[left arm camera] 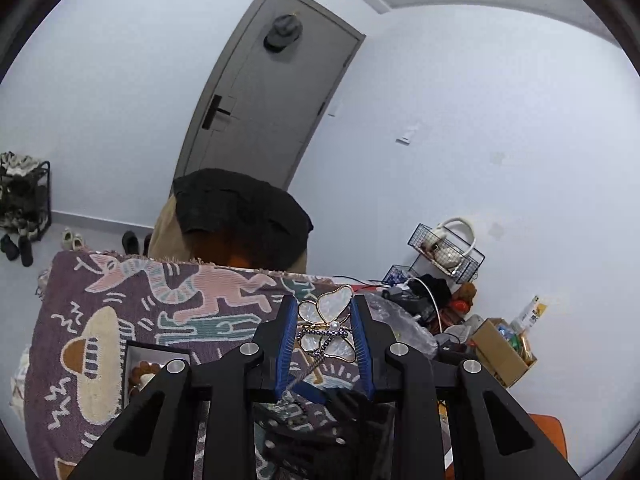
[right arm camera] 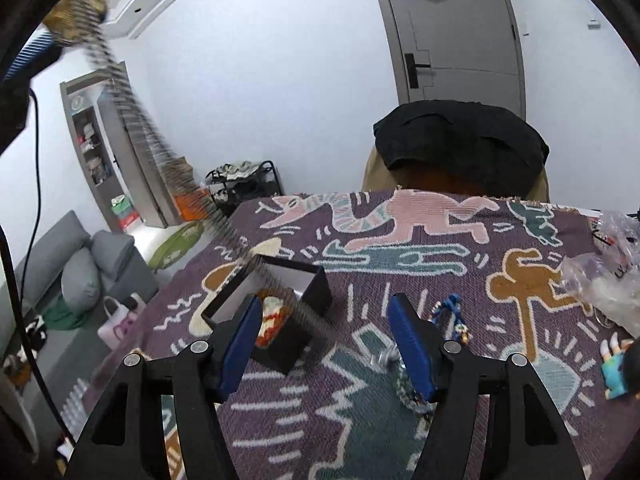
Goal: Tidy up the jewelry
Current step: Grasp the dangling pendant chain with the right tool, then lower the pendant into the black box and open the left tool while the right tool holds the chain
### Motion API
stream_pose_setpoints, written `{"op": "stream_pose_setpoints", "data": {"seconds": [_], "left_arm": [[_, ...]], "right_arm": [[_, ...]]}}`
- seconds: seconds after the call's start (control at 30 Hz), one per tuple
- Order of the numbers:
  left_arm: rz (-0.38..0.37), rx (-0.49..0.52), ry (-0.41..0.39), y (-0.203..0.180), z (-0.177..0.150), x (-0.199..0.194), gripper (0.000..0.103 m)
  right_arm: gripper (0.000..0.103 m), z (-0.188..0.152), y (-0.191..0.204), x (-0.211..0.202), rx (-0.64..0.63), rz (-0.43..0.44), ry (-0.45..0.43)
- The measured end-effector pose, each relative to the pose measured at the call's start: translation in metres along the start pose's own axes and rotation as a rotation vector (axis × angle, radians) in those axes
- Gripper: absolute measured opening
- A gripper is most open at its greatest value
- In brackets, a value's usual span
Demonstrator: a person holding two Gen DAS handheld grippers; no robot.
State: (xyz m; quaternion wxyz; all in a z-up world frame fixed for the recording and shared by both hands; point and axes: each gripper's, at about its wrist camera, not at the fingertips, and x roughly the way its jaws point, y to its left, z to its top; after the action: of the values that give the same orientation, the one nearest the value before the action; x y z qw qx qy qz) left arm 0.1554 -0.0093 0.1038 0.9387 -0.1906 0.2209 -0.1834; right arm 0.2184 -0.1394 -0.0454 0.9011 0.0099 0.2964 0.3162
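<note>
No legible text, brand, number or sign anywhere in either view. On the white-and-yellow carton [left arm camera: 534, 312] leaning at the wall beside the cardboard box [left arm camera: 502, 354], only dark print too small and blurred to read. On the woven cloth [right arm camera: 400, 264] over the tabletop, only figures of animals and people, with no lettering, and on the round emblem [right arm camera: 76, 103] atop the far cabinet, a blurred mark beyond making out.
</note>
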Motion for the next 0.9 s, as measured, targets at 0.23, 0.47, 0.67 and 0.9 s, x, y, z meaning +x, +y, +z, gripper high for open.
{"op": "stream_pose_setpoints", "data": {"seconds": [0.23, 0.47, 0.67, 0.9], "left_arm": [[0.038, 0.005, -0.018, 0.009, 0.000, -0.007, 0.029], [0.101, -0.033, -0.008, 0.037, -0.005, 0.003, 0.029], [0.156, -0.070, 0.013, 0.065, -0.012, 0.011, 0.029], [0.189, -0.112, 0.047, 0.090, -0.022, 0.022, 0.029]], "right_arm": [[0.003, 0.007, -0.008, -0.002, 0.046, 0.003, -0.027], [0.003, 0.033, -0.005, -0.048, 0.023, -0.020, -0.134], [0.003, 0.060, 0.008, -0.079, -0.017, -0.024, -0.183], [0.003, 0.074, 0.028, -0.102, -0.056, -0.001, -0.234]]}}
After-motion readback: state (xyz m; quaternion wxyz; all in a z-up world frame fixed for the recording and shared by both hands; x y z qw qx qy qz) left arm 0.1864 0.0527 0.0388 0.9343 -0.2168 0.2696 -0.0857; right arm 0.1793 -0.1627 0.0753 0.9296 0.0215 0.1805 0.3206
